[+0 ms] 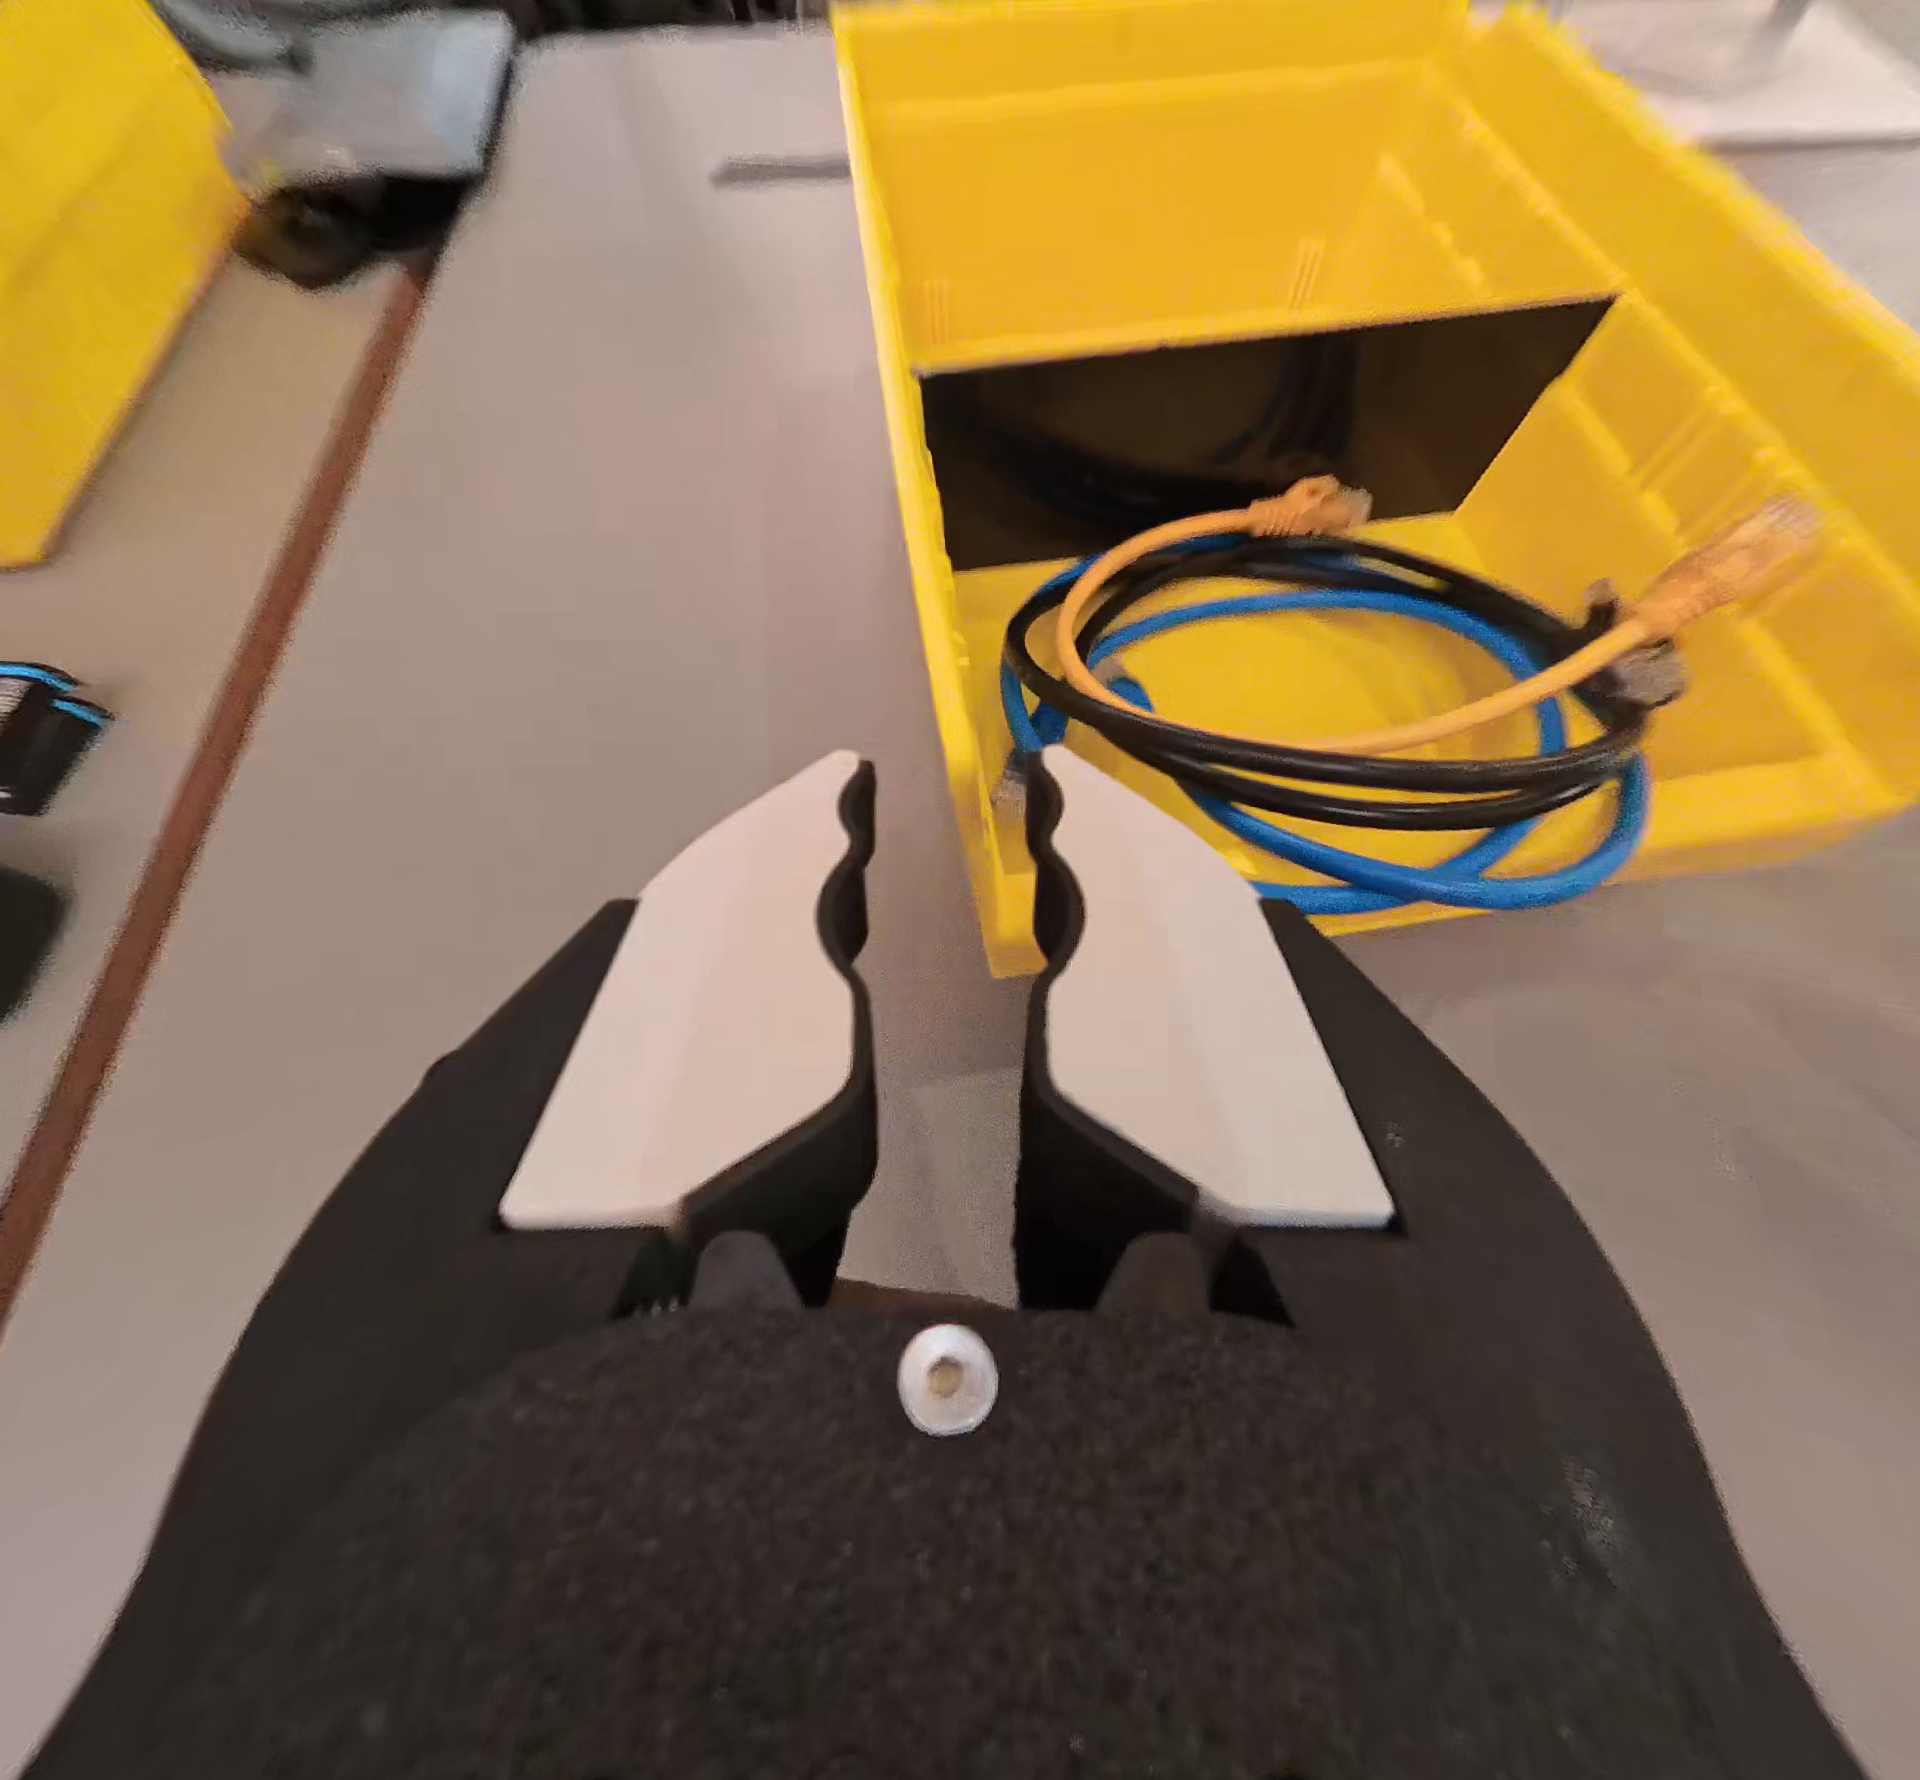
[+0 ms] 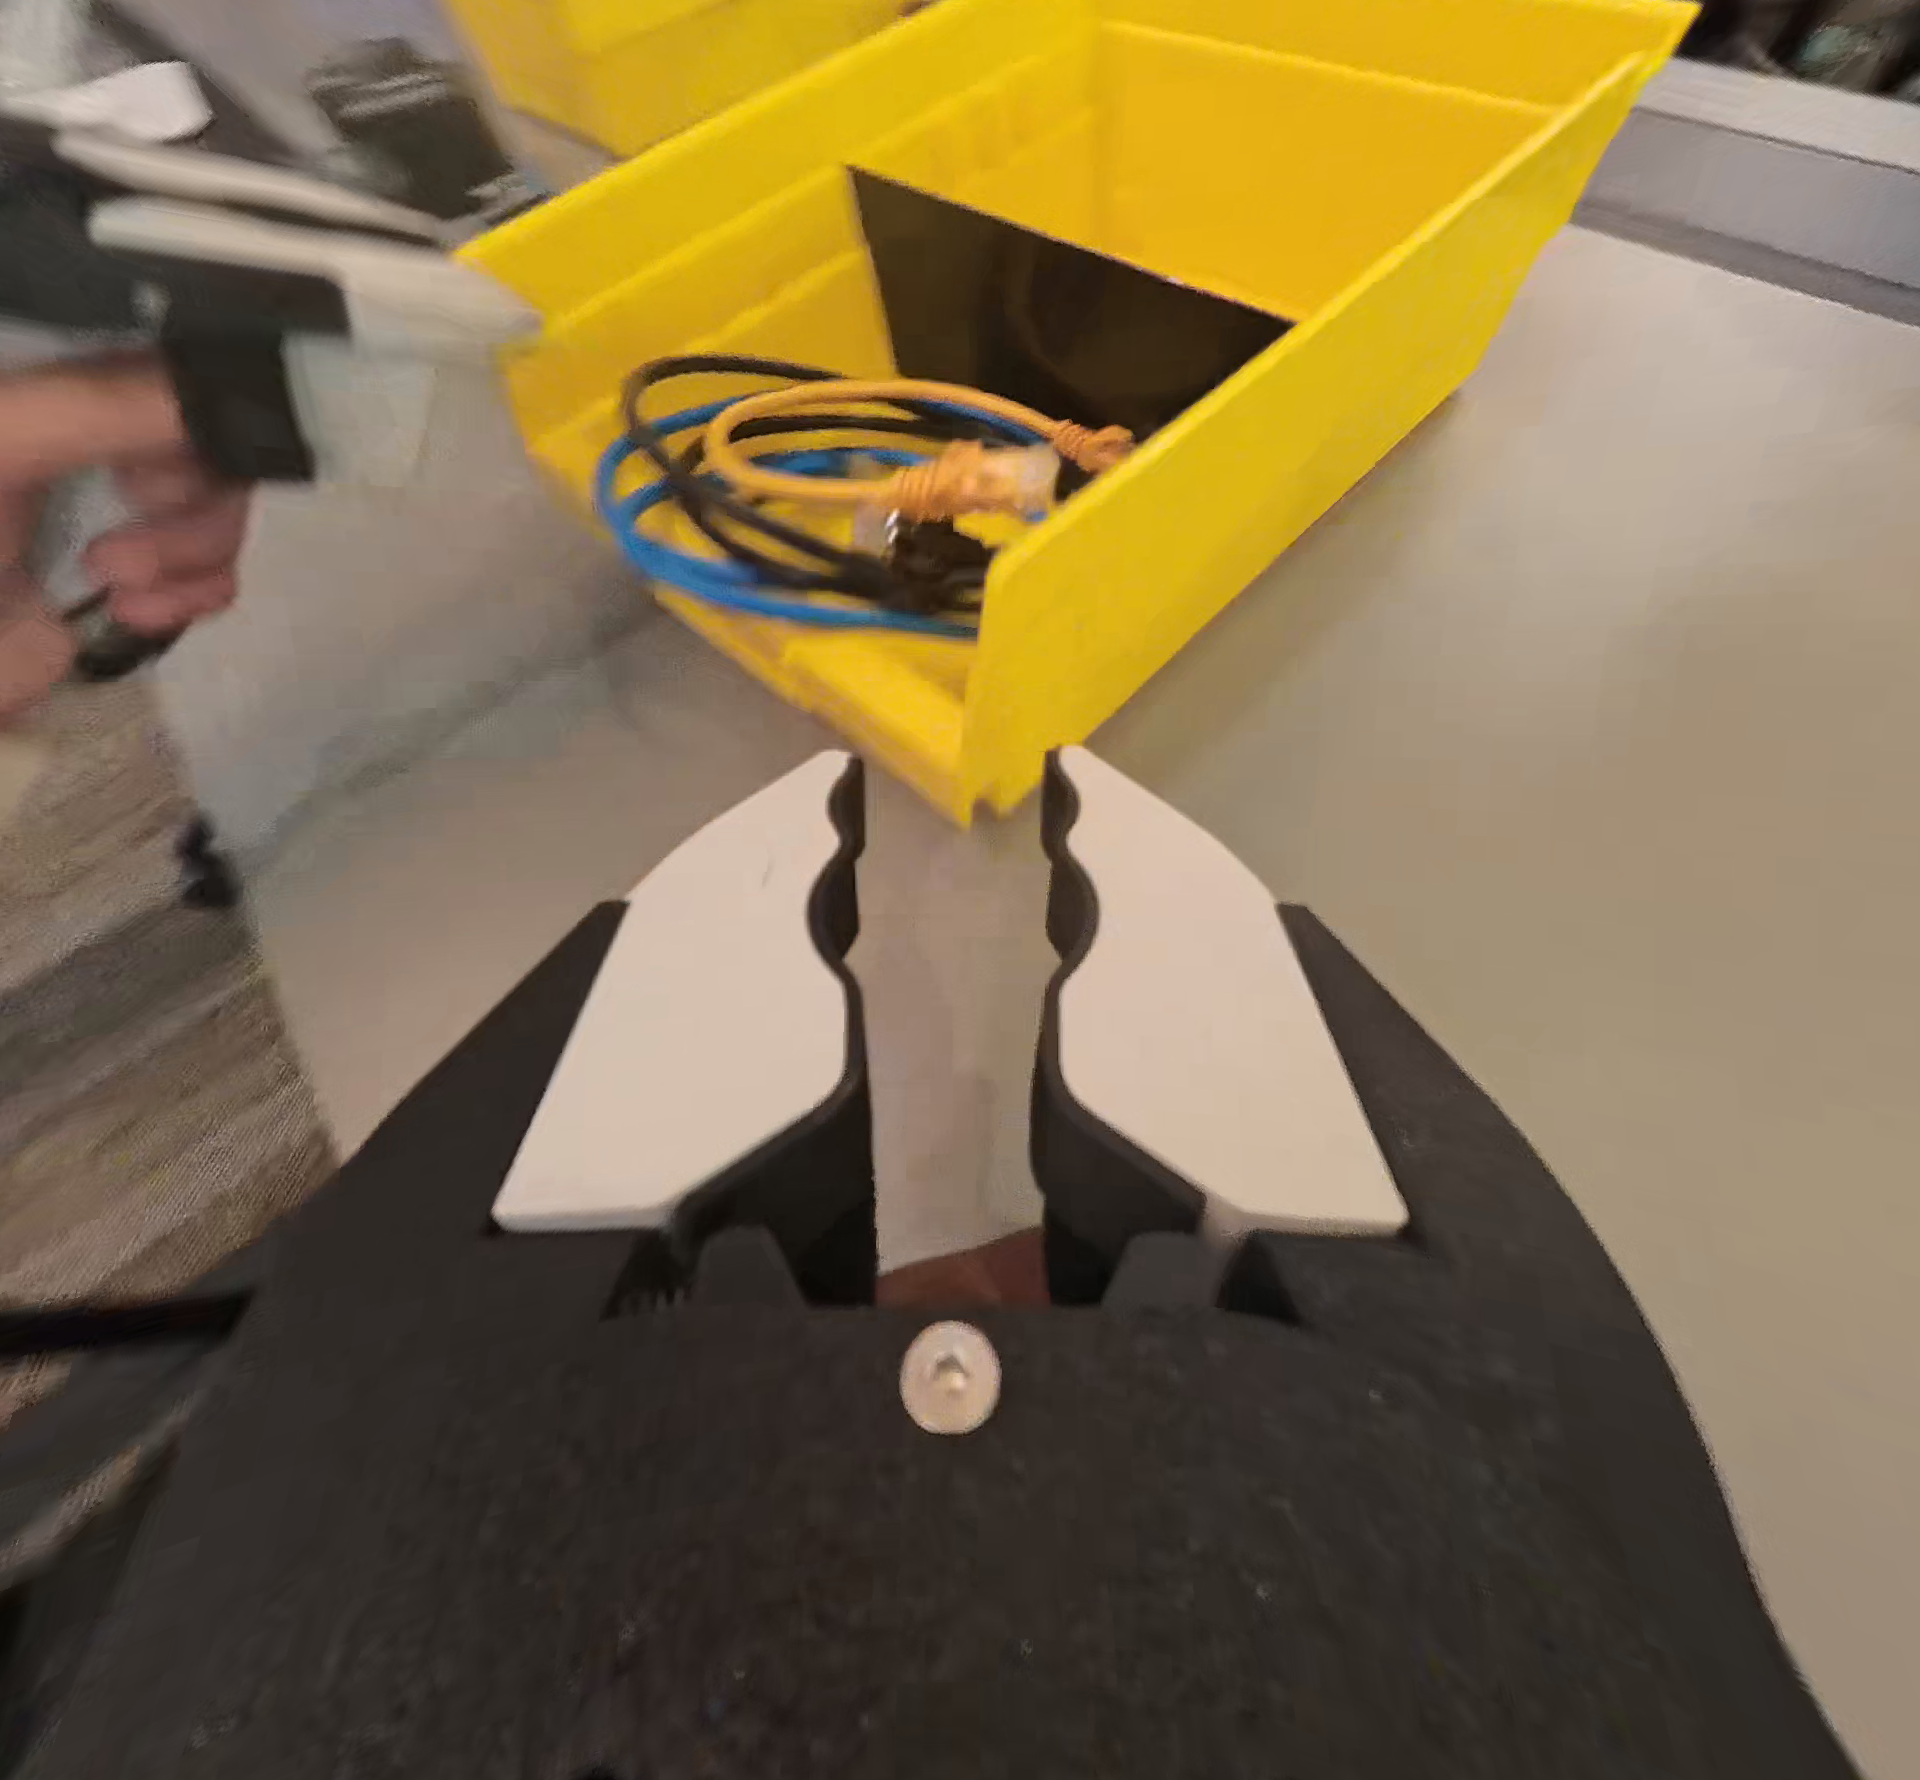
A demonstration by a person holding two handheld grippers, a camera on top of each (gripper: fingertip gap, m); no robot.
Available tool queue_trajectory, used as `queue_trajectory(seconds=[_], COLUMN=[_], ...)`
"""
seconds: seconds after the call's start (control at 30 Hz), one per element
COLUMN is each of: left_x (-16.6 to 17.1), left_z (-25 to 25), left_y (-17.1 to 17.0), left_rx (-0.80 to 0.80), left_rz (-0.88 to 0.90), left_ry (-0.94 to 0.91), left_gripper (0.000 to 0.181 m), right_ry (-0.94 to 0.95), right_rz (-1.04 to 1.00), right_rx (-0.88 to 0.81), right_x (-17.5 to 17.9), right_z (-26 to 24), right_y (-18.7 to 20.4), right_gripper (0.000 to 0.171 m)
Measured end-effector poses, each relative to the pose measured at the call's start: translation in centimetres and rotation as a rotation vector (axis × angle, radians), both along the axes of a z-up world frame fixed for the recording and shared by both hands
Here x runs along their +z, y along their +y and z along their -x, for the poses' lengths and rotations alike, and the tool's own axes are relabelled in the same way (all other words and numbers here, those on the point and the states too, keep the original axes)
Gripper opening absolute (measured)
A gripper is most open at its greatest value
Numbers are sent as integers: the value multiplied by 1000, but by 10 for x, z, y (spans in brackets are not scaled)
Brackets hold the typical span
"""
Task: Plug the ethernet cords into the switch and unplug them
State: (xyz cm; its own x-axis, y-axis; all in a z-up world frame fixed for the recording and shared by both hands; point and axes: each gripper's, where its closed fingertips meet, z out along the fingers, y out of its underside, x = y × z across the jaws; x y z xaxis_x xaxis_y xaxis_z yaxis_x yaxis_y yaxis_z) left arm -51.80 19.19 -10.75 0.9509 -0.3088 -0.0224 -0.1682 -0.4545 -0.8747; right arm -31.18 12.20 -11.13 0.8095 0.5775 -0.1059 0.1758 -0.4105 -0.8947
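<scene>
Both claws spread and empty above the grey bench [image 1: 644, 504], short of the yellow bin [image 1: 1164, 172].

Nearest, left claw [image 1: 954, 780] parted at the bin's front corner, gripping nothing; right claw [image 2: 952, 774] likewise gaping, just shy of the bin's near corner. Beyond, coiled in the bin's front compartment: blue cord [image 1: 1455, 883], black cord [image 1: 1299, 774], yellow cord [image 1: 1143, 551] (loops overlapping, clear plugs loose). Behind these, a black divider [image 1: 1195, 421]. Farther left, a second yellow bin [image 1: 94, 255], blurred.
</scene>
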Motion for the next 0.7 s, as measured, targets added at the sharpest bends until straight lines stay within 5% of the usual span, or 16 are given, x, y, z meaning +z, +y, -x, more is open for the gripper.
queue_trajectory(seconds=[0.17,0.3,0.43,0.7], left_x=[41,21,5,-12], left_z=[-31,-136,-209,-238], left_y=[-47,-118,-146,-157], left_rx=[-166,-522,-527,-669], left_rz=[-110,4,-13,72], left_ry=[-114,-269,-251,-184], left_gripper=[30,30,34,35], right_ry=[20,205,321,151], right_rz=[17,146,90,32], right_rx=[46,-131,-300,-323], right_x=[-14,-31,-12,-22], right_z=[-104,-206,-287,-304], right_y=[-64,-85,-97,-102], right_gripper=[40,42,35,30])
